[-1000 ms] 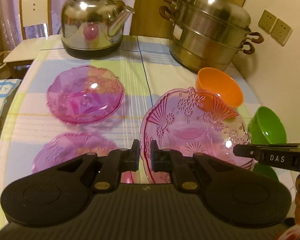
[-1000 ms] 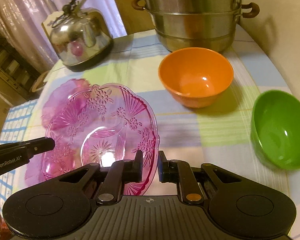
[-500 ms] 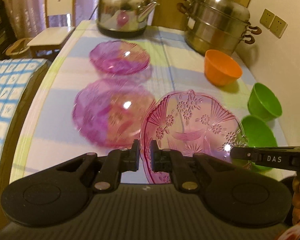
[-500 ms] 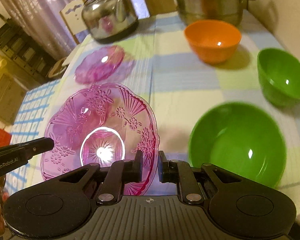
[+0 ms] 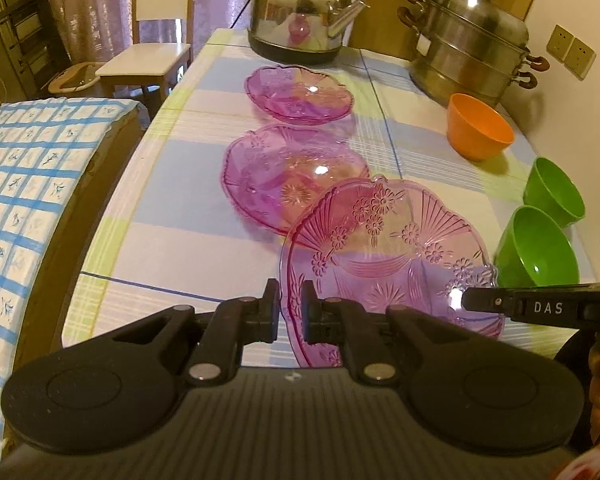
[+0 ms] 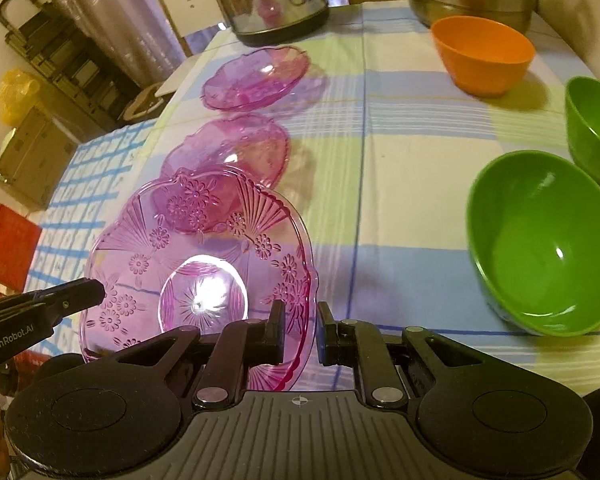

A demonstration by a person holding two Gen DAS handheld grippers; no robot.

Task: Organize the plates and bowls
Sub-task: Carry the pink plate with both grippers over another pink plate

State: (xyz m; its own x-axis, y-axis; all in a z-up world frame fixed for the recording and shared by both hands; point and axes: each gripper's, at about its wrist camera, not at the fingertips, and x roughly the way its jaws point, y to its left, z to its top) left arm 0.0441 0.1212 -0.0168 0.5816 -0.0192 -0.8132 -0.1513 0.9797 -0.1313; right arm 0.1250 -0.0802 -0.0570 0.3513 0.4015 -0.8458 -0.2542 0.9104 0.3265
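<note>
Between the two hand-held grippers, the patterned pink plate [image 5: 392,264] hung tilted above the worktop [image 5: 172,216], the left hand-held gripper [image 5: 290,316] and right hand-held gripper [image 6: 300,330] each pinched narrowly on opposite parts of its rim. Just beyond the plate lay a second pink plate [image 5: 292,176], a third pink plate [image 5: 298,92] further off; beside it stood the near green bowl [image 5: 536,248]. Thin rim grips risked slipping if either hand twisted, and a careless lowering could knock that bowl.
</note>
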